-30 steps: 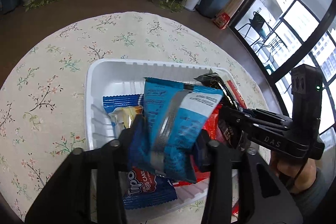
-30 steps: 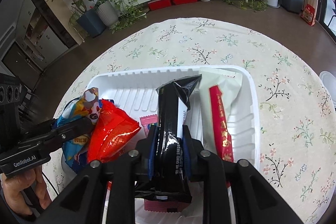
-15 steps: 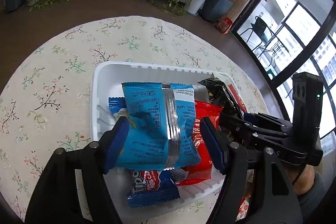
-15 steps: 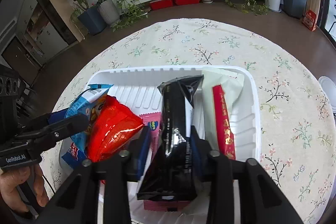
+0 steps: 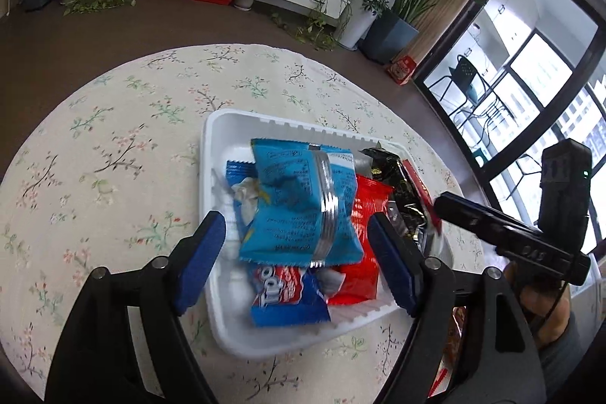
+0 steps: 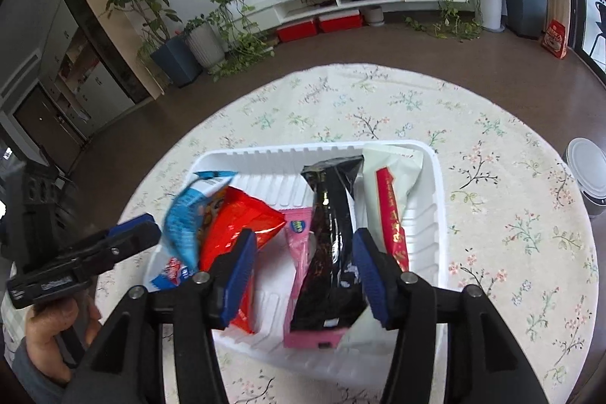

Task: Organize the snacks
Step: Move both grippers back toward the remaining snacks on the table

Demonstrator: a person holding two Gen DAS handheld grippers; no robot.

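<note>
A: Left gripper [image 5: 295,252]?
B: Jaws opening, pads clear of the light-blue snack bag [image 5: 303,207] lying mid-frame in the white tray [image 5: 212,177].
A: Right gripper [image 6: 303,275]?
B: Also opening; black packet [image 6: 333,252] sits between the pads, untouched, lower centre of the tray, beside the red bag [image 6: 235,233].

two wrist views over one tray

each fisheye looks forward and steeply down along its own fingers, close above the white tray [image 5: 212,154] [image 6: 435,177]. the left looks from the tray's left side, the right from its right; both share the floral tablecloth [image 5: 113,146] [image 6: 511,214].
</note>
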